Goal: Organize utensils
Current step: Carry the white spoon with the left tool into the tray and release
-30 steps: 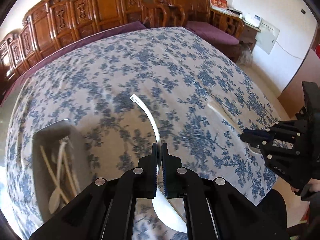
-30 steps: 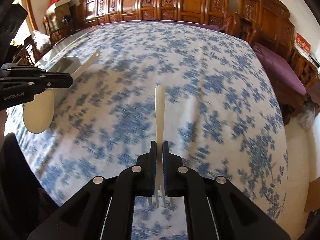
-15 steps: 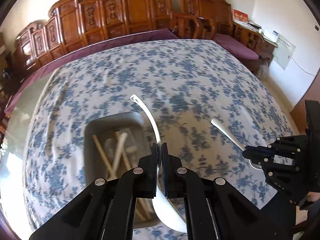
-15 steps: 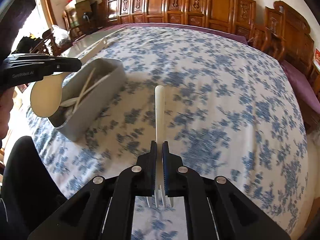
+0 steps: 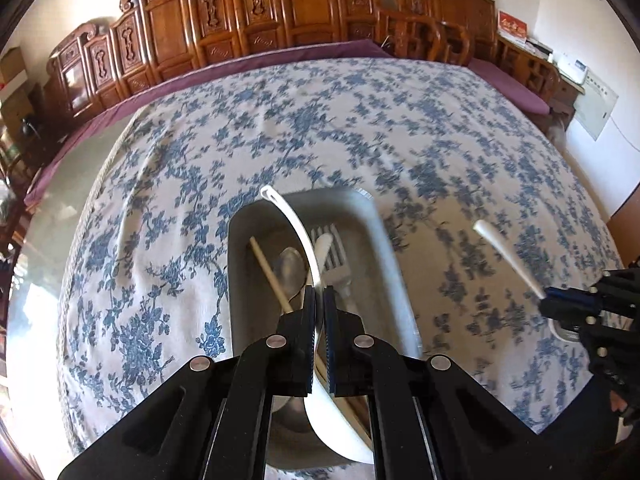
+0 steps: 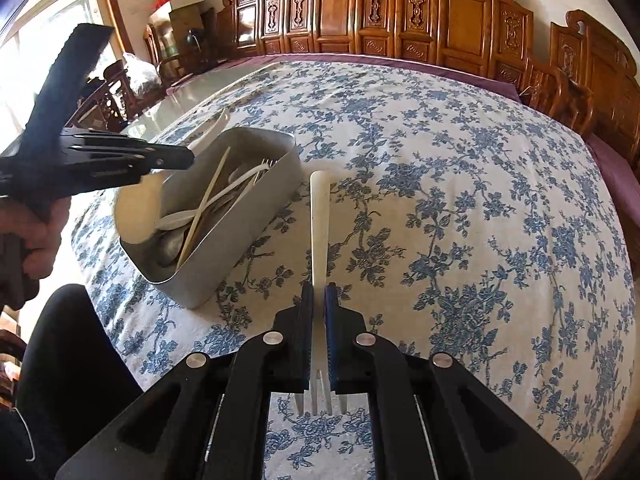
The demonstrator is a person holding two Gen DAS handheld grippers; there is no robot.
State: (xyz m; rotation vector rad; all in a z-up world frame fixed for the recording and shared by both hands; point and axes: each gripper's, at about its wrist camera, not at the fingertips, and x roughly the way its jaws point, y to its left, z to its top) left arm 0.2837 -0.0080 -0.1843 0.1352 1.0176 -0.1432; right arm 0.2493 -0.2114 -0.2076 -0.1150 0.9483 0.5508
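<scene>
The left gripper (image 5: pixel 319 300) is clamped on a white ladle (image 5: pixel 298 236), held directly above the grey metal tray (image 6: pixel 248 216) that already contains chopsticks, spoons and forks. The right gripper (image 6: pixel 319 300) is clamped on a white plastic fork (image 6: pixel 319 216), handle pointing away, over the blue floral tablecloth (image 6: pixel 460 208) just right of the tray

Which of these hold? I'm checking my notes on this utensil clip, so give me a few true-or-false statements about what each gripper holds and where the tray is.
1. The left gripper is shut on a white spoon. True.
2. The right gripper is empty. False: it grips a white fork.
3. The metal tray already holds utensils. True.
4. The fork is above the tray. False: it is beside it, over the tablecloth.
</scene>
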